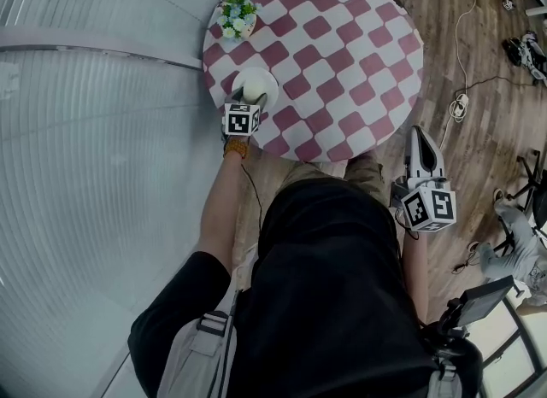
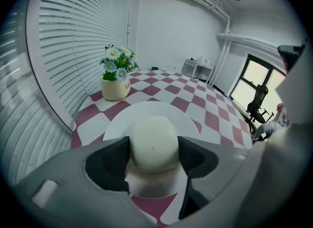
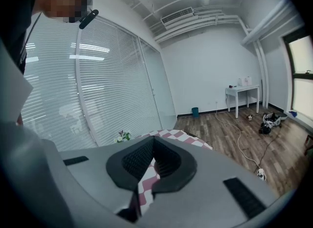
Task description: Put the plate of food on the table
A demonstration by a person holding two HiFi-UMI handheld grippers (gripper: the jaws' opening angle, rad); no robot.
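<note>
My left tongs point(image 2: 154, 145) pinch the pale bun point(image 2: 152, 128) on the white plate point(image 2: 121, 119) on the checkered worktop point(image 2: 208, 110); my right tongs point(image 3: 152, 146) are pressed together, empty.

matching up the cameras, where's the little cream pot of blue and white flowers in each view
Head view: cream pot of blue and white flowers, top, left of centre.
Left gripper view: upper left.
Right gripper view: tiny, lower left.
Shared landmark: the round red-and-white checked table under it.

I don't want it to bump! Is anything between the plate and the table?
Nothing visible. The plate with its food sits right at the table, near its edge; the flower pot stands apart, farther back.
</note>
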